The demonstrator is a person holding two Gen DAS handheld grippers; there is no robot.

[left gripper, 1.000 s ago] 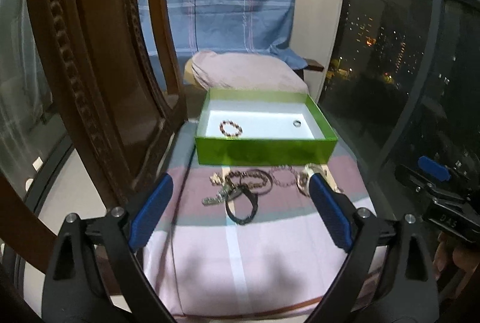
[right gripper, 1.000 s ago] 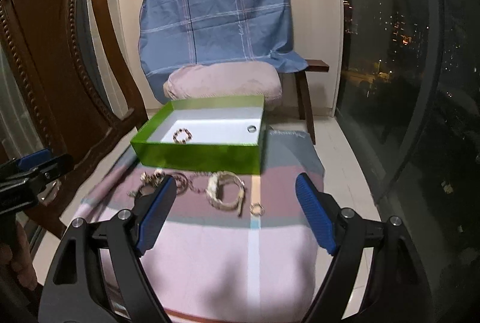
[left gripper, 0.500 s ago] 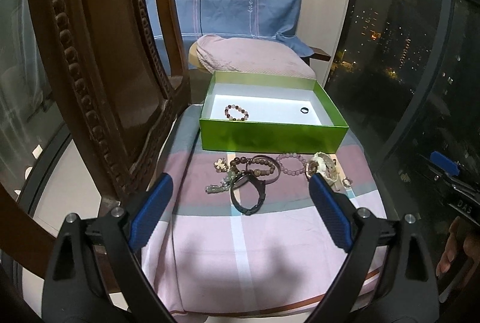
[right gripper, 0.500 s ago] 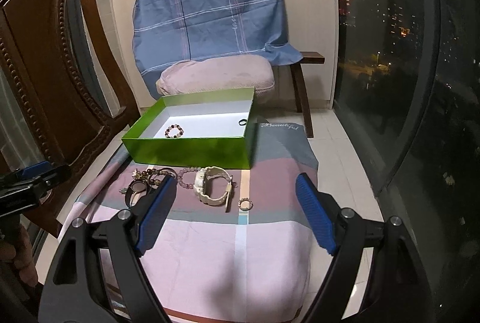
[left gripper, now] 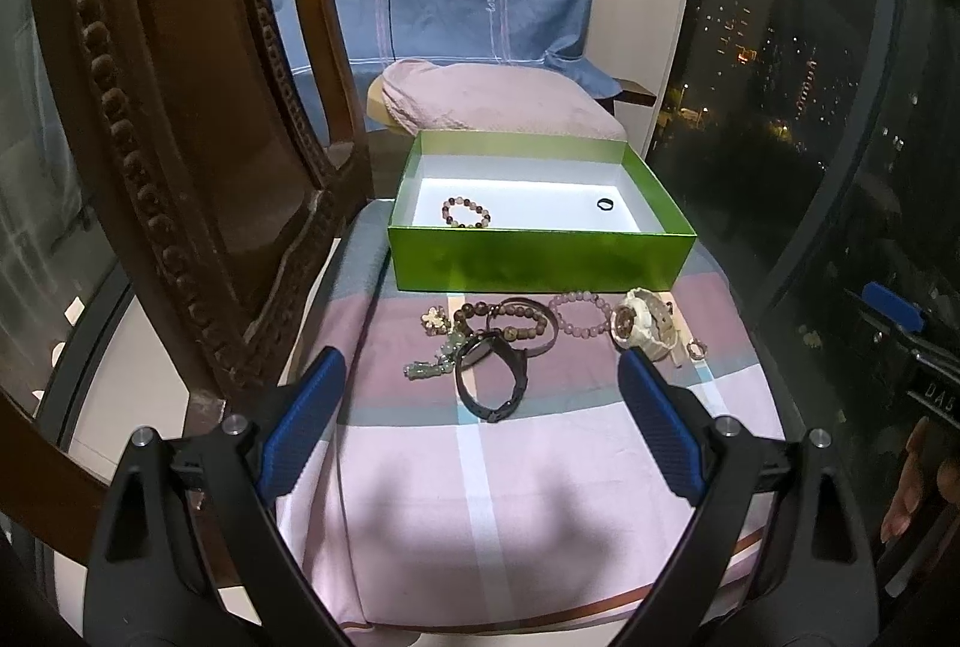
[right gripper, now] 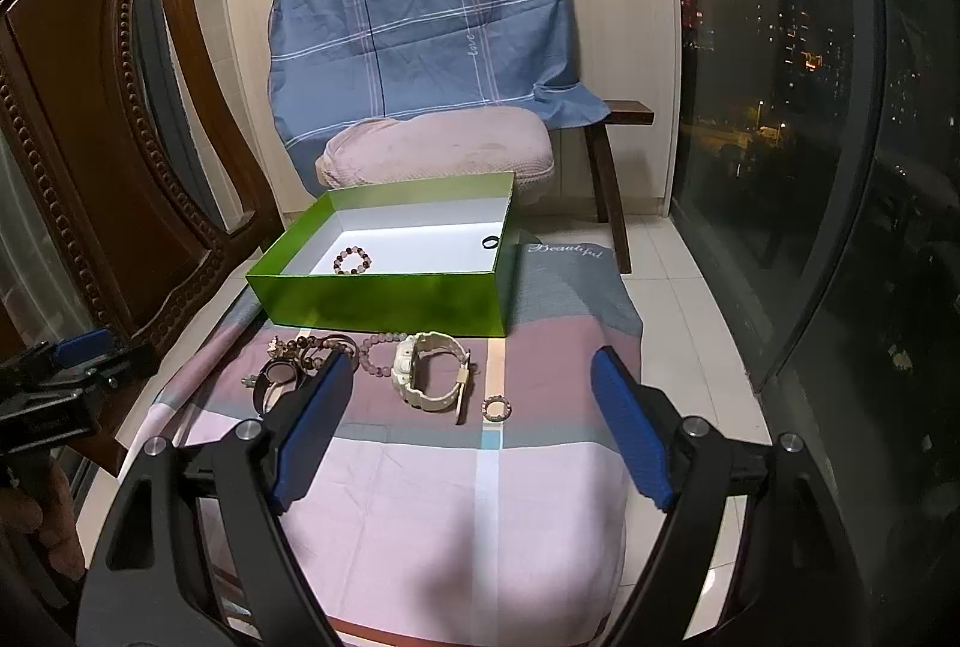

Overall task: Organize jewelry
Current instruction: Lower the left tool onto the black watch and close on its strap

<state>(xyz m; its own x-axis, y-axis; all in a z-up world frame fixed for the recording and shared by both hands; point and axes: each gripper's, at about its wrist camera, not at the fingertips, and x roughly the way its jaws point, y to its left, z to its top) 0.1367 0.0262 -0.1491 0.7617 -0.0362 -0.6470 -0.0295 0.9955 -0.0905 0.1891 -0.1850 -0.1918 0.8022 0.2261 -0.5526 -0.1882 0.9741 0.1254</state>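
Blue ribbed pads (right gripper: 312, 428) on the right gripper (right gripper: 474, 428) stand wide apart with nothing between them; the left gripper (left gripper: 483, 422) is spread the same way and empty. Both hang above the near part of the checked cloth (right gripper: 480, 503), tilted down toward the jewelry, touching none of it.

Ahead of the right fingers, a little left of their midline, lies the cream watch (right gripper: 429, 371), its strap looped so the long axis runs roughly away from the camera. The small beaded ring (right gripper: 497, 408) sits just beside it, nearly centred between the pads, so the right hand looks nearer to both. The black watch (left gripper: 489, 377) lies straight ahead of the left fingers, tangled among the brown bead bracelets (left gripper: 510, 320), with the pink bead bracelet (left gripper: 579, 314) between that heap and the cream watch.

Beyond the row stands the green box (right gripper: 384, 302), open, already holding a beaded bracelet (right gripper: 353, 260) and a dark ring (right gripper: 489, 242). Most pieces are not yet in.
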